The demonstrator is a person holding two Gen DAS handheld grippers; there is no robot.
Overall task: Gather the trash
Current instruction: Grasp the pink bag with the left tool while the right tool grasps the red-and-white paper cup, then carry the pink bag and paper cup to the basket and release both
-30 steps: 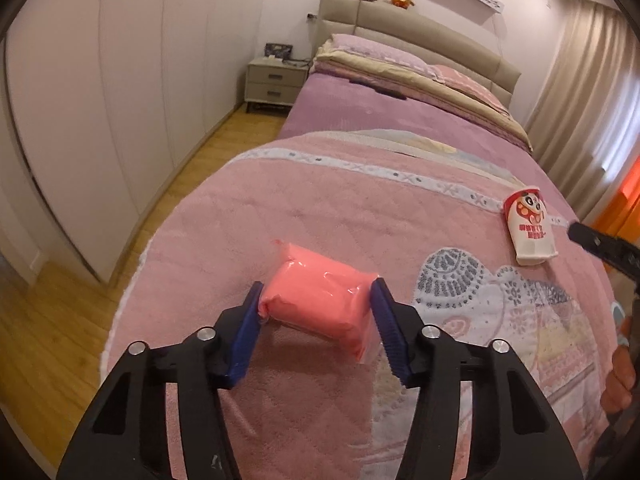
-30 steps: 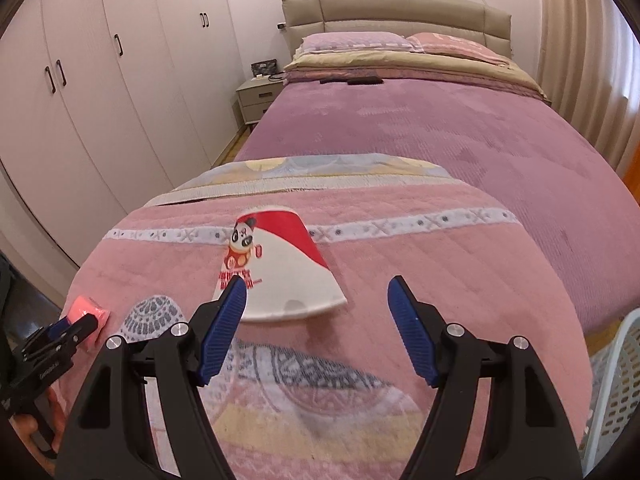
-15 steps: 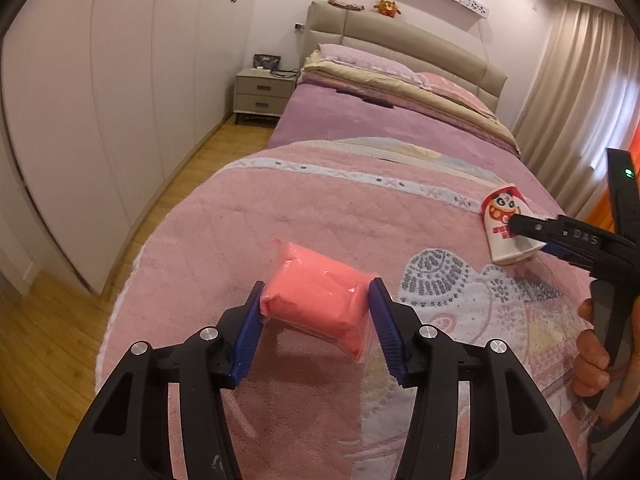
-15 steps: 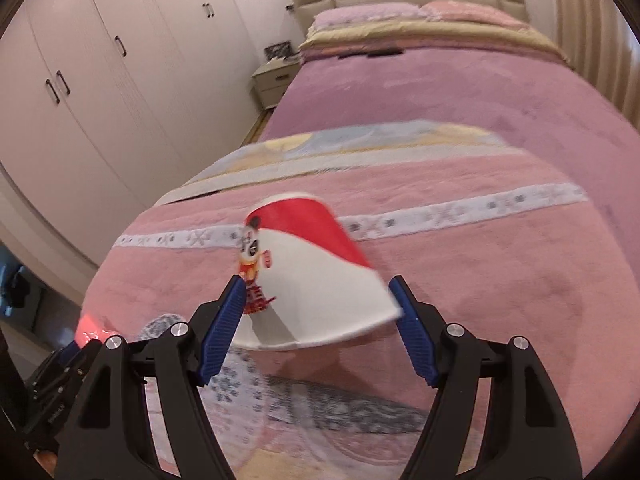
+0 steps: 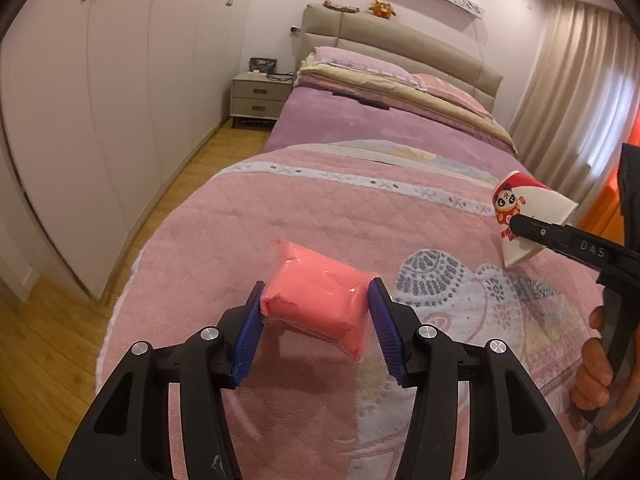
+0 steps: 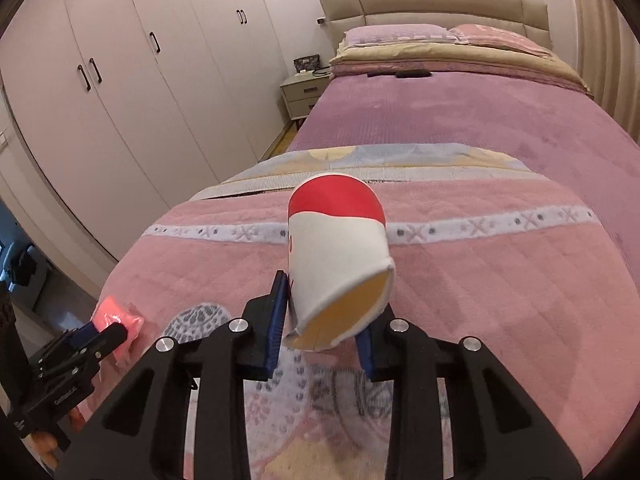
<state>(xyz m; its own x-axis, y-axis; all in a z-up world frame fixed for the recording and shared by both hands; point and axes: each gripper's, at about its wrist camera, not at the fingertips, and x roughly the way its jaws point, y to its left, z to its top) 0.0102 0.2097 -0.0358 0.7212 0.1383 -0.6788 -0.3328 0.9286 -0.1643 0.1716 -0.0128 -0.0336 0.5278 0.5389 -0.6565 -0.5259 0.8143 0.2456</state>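
While the left gripper clamps its blue pads on a pink plastic-wrapped packet above the pink quilt, the right gripper, lettered "DAS" in the left view only, pinches a crushed paper cup clear of the quilt. A red band circles the cup; its panda print faces the left camera, its tan interior the right.

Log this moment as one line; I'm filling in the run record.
left gripper: shut on pink packet | right gripper: shut on squashed paper cup | both lifted over pink quilt
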